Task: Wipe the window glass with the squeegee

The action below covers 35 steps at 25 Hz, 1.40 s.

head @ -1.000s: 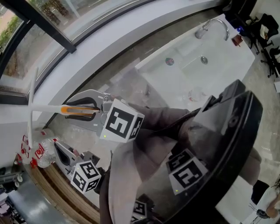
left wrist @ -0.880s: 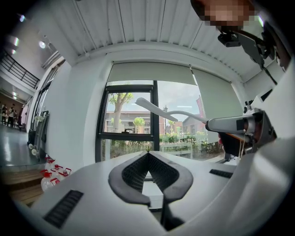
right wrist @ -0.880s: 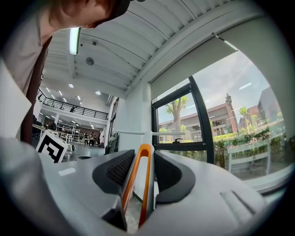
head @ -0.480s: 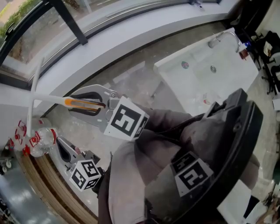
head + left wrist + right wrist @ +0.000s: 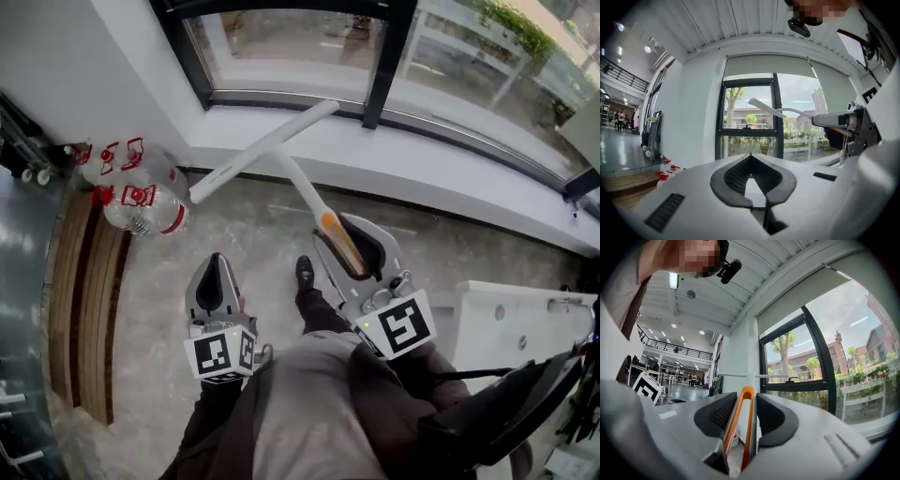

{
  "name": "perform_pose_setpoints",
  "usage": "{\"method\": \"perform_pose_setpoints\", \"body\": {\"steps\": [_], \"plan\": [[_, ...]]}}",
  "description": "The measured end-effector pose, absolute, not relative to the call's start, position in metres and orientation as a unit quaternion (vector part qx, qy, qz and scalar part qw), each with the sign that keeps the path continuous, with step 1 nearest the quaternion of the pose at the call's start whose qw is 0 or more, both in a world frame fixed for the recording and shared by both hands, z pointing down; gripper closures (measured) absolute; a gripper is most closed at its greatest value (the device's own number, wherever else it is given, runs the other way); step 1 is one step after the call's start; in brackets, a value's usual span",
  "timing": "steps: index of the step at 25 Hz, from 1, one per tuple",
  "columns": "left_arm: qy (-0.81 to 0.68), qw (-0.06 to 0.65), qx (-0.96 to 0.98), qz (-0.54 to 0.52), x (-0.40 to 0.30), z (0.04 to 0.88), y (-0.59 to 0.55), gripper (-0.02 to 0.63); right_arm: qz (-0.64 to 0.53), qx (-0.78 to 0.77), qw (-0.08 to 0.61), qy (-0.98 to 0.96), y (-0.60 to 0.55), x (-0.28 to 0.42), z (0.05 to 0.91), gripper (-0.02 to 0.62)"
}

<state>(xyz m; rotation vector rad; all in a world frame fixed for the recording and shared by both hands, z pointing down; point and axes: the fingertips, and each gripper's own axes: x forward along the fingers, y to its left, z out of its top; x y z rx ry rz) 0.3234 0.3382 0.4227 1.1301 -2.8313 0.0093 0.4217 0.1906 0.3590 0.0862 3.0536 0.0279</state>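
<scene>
Count: two grippers, one squeegee (image 5: 265, 150), one window (image 5: 281, 47), one sink (image 5: 511, 305), one shoe (image 5: 305, 273).

Right gripper (image 5: 747, 399) is clamping the squeegee's orange grip loop (image 5: 734, 418), with both pads pressing on it. Left gripper (image 5: 750, 155) is sitting closed on nothing, tips meeting (only the diamond gap between the pads is showing). Each gripper is carrying one marker cube; the left one (image 5: 223, 352) is facing the head camera.

In the head view the squeegee's shaft is running from the right gripper up to the T-head. The head is lying diagonally across the white sill (image 5: 422, 159), just below the window's bottom frame and left of the black mullion (image 5: 386, 61). In the left gripper view the head is showing in front of the glass.

Bottles (image 5: 145, 206) are clustering by the wall at the left, well apart from both grippers. They are clear with red caps and labels; at least two, exact number hard to make out.

Hidden or unclear:
- No view is settling whether the blade is touching the glass.
- The picture's right edge is cutting off the sink.
- The person's body is covering the floor at the bottom of the head view, so only the one shoe is showing.
- In the right gripper view, the pads are hiding the lower end of the grip.
</scene>
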Motion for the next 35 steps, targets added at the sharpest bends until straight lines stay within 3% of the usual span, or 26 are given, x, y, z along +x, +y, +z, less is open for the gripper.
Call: {"method": "perform_pose_setpoints", "body": {"steps": [17,35], "plan": [[-0.933,0.028,0.357,0.038,0.01,0.387,0.205,0.604,-0.021,0.067,0.085,0.994,0.07,0.093,0.337,0.463],[-0.905,-0.026,0.424,0.001,-0.269,0.362,0.134,0.604,0.009,-0.027,0.115,0.993,0.032,-0.165,0.311,0.463]]}}
